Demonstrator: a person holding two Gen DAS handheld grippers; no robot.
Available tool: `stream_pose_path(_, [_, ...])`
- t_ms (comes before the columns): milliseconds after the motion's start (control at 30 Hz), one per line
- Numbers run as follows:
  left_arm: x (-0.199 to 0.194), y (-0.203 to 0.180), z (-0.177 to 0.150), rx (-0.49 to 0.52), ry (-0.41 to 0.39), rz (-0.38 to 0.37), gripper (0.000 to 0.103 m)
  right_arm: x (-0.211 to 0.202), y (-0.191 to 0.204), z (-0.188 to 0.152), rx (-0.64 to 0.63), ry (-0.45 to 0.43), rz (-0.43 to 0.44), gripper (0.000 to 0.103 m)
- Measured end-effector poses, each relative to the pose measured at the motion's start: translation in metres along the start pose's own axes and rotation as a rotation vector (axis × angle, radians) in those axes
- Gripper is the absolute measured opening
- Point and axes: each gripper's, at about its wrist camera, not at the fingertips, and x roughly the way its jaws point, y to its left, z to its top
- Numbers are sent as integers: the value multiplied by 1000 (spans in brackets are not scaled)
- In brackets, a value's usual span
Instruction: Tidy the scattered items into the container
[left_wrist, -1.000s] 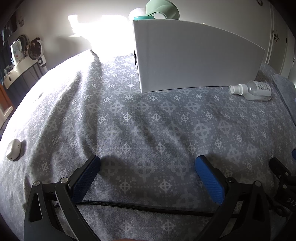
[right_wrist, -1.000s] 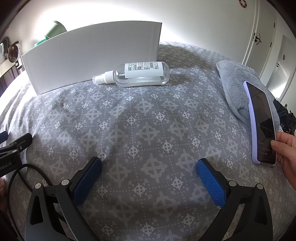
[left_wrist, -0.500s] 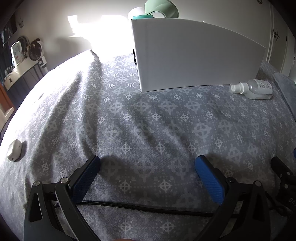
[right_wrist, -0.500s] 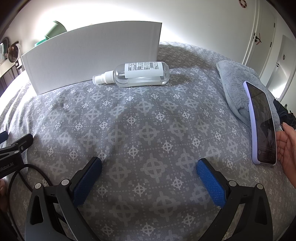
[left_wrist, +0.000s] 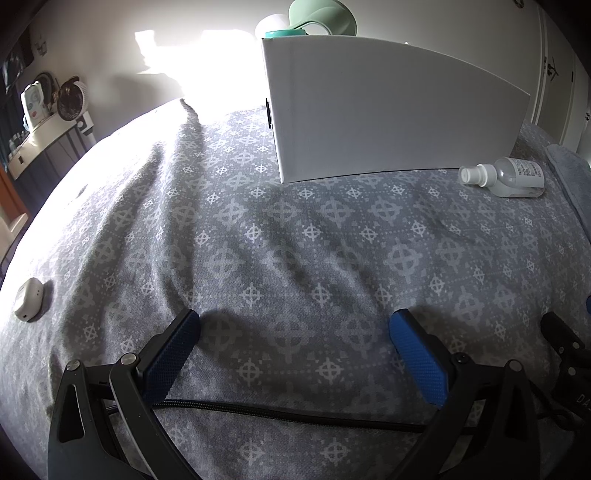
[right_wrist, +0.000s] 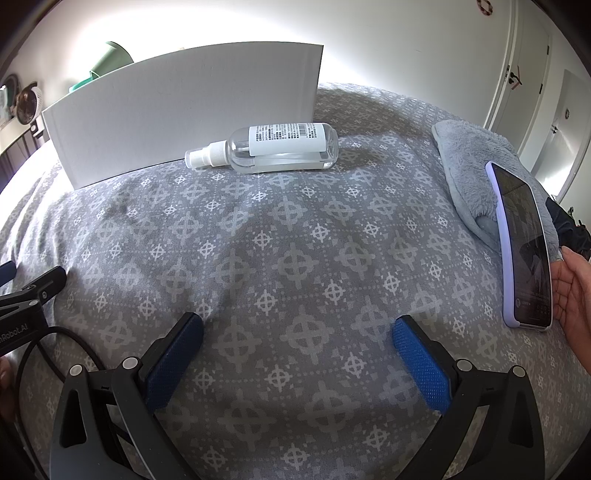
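A white box (left_wrist: 388, 110) stands on the grey patterned bed cover; it also shows in the right wrist view (right_wrist: 184, 110). A clear spray bottle (right_wrist: 273, 147) lies on its side just in front of the box's right end, seen small in the left wrist view (left_wrist: 506, 179). A small white case (left_wrist: 27, 299) lies far left. My left gripper (left_wrist: 295, 332) is open and empty, low over the cover. My right gripper (right_wrist: 297, 332) is open and empty, well short of the bottle.
A phone in a lilac case (right_wrist: 524, 251) lies at the right on a grey fluffy towel (right_wrist: 476, 166), with a bare hand (right_wrist: 572, 295) beside it. A black cable (left_wrist: 288, 410) runs under the left gripper. A green object (left_wrist: 325, 18) shows behind the box.
The left view has shifted slightly left, so the bottle sits nearer its right edge. The hand by the phone has drawn back a little. The right gripper has not moved.
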Motion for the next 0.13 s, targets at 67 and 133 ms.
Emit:
stream_pose_path(67, [0,0,0,0,0,0,103,0,0,0,0,0,0,103])
stream_pose_path(133, [0,0,0,0,0,0,103,0,0,0,0,0,0,103])
